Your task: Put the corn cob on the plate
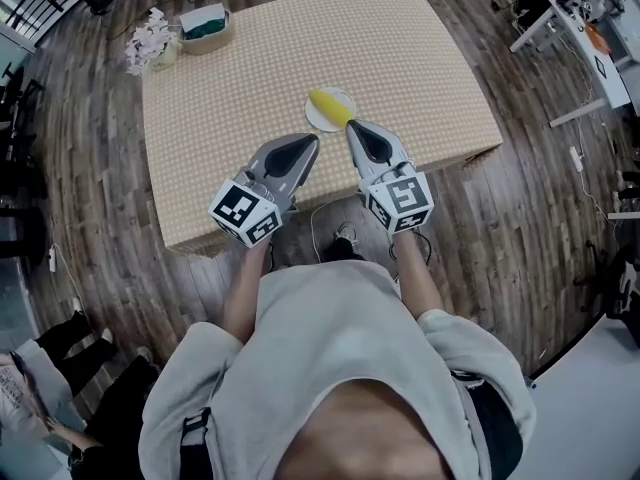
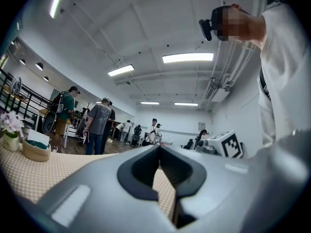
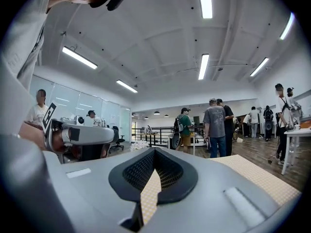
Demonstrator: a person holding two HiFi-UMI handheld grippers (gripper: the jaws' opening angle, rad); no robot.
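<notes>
The corn cob point(image 1: 330, 107) lay on the plate point(image 1: 313, 119), its long axis slanting far-left to near-right, the narrower end seemingly far-left. The left gripper point(image 1: 307, 148) and right gripper point(image 1: 356, 130) were pressed together, empty.

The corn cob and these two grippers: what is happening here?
A person holds a gripper in each hand over the near edge of the table. The corn cob already lies on the plate. The left gripper and the right gripper are both shut and empty, near the plate.
</notes>
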